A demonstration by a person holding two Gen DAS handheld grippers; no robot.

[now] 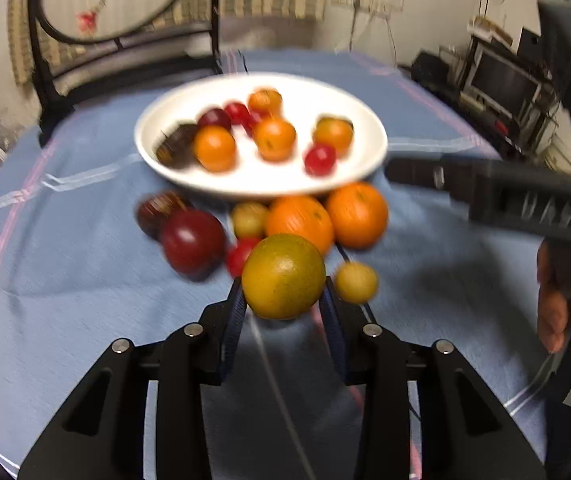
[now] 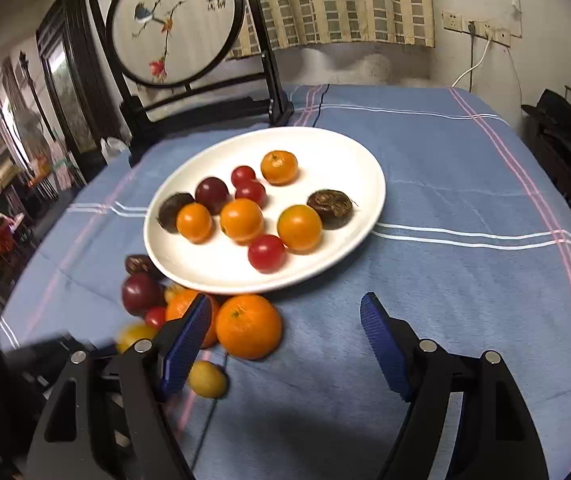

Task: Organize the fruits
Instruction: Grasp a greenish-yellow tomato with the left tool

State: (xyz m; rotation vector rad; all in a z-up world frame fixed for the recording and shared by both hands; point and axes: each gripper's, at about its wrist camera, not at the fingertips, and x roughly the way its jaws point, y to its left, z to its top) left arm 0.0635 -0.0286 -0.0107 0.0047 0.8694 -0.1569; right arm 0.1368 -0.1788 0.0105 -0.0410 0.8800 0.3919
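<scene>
The left claw (image 1: pixel 283 300) is clamped on a greenish-orange citrus fruit (image 1: pixel 283 276) just short of the white plate (image 1: pixel 349 96), presumably bound there, while the right claw (image 2: pixel 285 344) gapes empty above the surface (image 2: pixel 465 184).

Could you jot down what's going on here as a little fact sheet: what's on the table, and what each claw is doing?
surface: blue striped tablecloth
dish: round white plate holding small oranges, red tomatoes, dark fruits
loose fruit: more oranges, a dark red plum and small yellow fruits on the cloth beside the plate
left claw: shut on a greenish-yellow round citrus fruit
right claw: open, nothing between its blue pads
</scene>
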